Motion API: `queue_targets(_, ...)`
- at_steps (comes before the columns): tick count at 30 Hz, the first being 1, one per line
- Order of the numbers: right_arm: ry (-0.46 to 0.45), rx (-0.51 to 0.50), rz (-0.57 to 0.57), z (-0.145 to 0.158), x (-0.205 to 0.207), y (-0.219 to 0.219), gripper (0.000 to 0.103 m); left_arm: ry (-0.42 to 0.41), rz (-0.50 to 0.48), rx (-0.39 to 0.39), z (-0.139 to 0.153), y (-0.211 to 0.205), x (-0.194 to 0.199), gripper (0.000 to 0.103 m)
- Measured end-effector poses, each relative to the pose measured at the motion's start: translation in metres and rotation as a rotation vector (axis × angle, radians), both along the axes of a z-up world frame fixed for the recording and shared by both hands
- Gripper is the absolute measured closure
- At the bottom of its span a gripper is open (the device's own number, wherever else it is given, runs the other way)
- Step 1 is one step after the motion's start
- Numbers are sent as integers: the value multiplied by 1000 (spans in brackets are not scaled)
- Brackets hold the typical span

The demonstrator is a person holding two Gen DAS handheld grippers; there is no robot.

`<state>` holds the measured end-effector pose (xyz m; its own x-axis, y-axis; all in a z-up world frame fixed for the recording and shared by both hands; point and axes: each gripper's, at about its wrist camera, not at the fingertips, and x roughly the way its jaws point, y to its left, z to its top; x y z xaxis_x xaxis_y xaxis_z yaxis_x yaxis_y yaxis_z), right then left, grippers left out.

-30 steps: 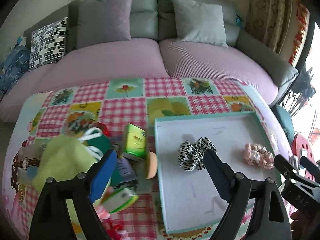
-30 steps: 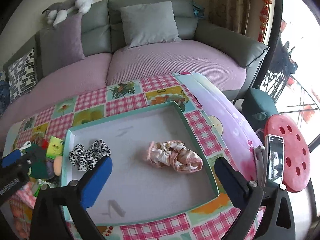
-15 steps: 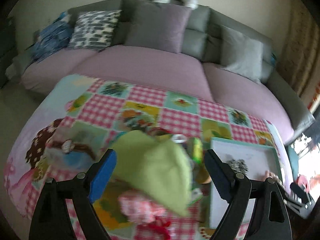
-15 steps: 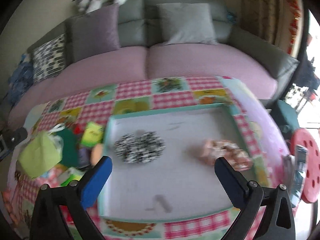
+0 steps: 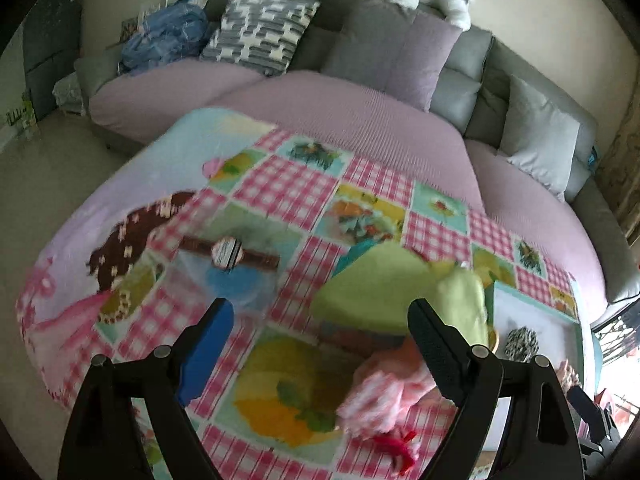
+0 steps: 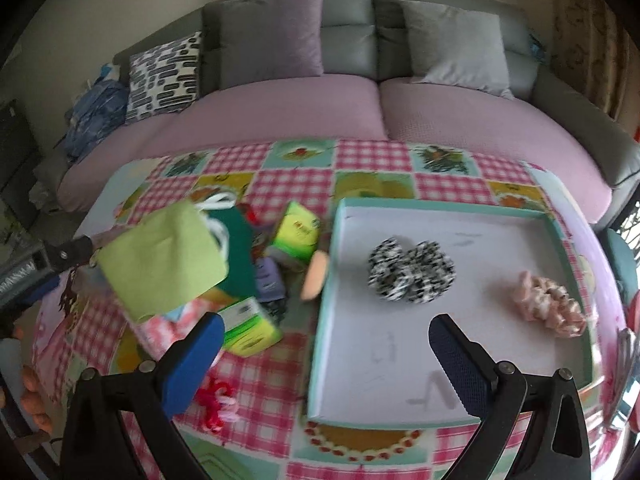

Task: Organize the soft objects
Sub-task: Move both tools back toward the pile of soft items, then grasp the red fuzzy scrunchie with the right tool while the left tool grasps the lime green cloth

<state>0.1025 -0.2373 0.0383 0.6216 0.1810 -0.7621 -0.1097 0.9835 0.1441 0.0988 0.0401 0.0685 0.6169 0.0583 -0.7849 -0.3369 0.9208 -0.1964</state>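
Both claws spread empty, the left claw (image 5: 320, 344) has swung away from the tray (image 6: 440, 206) toward the green cloth (image 5: 380, 292) mid-frame on the bench (image 5: 120, 200), suggesting the pile gets sorted next, while the right claw (image 6: 324, 352) hovers over the tray's lower-left rim.

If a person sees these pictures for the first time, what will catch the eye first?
Probably the teal-rimmed tray on the checkered tablecloth, holding a black-and-white scrunchie and a pink scrunchie. Left of it lies a jumbled pile topped by a lime-green cloth.
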Motion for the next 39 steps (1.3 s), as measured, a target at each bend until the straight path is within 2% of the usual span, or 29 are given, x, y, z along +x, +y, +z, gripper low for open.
queue_targets(8, 46, -5, 60, -21, -7, 22, 0, 129, -45, -95, -40, 2, -11, 14)
queue_targets(12, 63, -34, 87, -29, -11, 29, 0, 155, -67, -115, -48, -5, -13, 14)
queue_targets(16, 95, -48, 158, -40, -15, 45, 0, 191, -96, -133, -57, -11, -13, 14)
queue_targets(23, 159, -66, 237, -60, -17, 68, 0, 226, -92, -153, -69, -10, -10, 14)
queue_targets(27, 177, -55, 253, -65, -16, 71, 0, 225, -97, -158, -69, -10, -6, 14)
queue_targets(30, 164, -57, 251, -62, -18, 70, 0, 188, -102, -160, -58, -8, -7, 14)
queue_targets(33, 153, -43, 237, -59, -15, 65, 0, 153, -98, -127, -47, -8, -9, 14)
queue_targets(39, 160, -51, 296, -61, -19, 74, 6, 111, -109, -114, -33, -8, -12, 14)
